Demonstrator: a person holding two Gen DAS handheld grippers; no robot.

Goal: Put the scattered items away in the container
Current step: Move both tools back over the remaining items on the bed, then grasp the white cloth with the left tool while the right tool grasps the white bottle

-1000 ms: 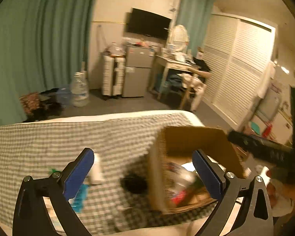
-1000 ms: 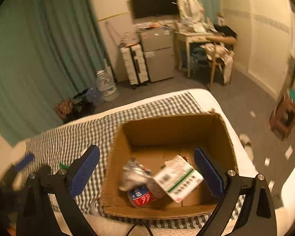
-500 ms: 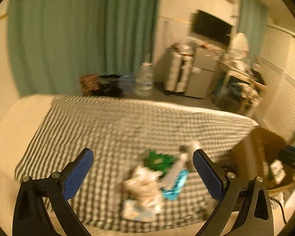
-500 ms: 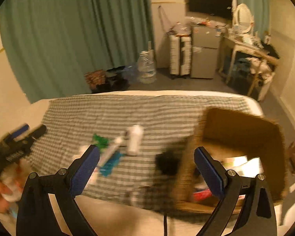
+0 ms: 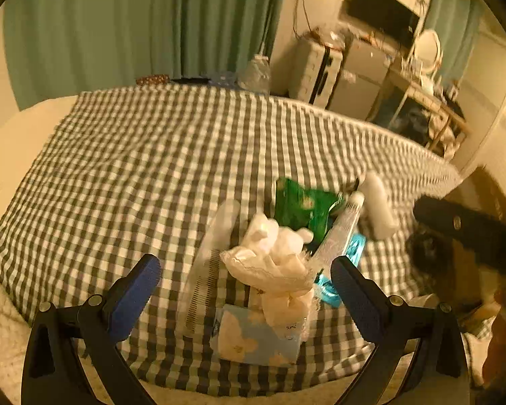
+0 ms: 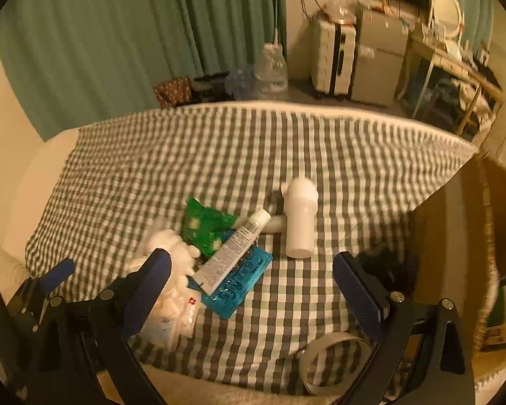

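Right now I hold both grippers with jaws spread, empty — left gripper [image 5: 244,285] over the crumpled white wrapper [image 5: 275,263], right gripper [image 6: 251,278] over the toothpaste tube [image 6: 234,251] and blue packet [image 6: 239,281]. Beyond them lie the green packet [image 6: 205,227] and white bottle [image 6: 300,222] on the checked blanket [image 6: 219,148]; the cardboard box [image 6: 489,222] sits at my right.

Both cameras swing left, away from cardboard box [image 6: 469,236], now only at right edge. Left gripper [image 5: 245,292] moves over pile: white cloth [image 5: 273,256], green packet [image 5: 300,207], tube [image 5: 340,233]. Right gripper [image 6: 251,285] comes nearer tube, white bottle [image 6: 300,222]. Both wide apart as before.
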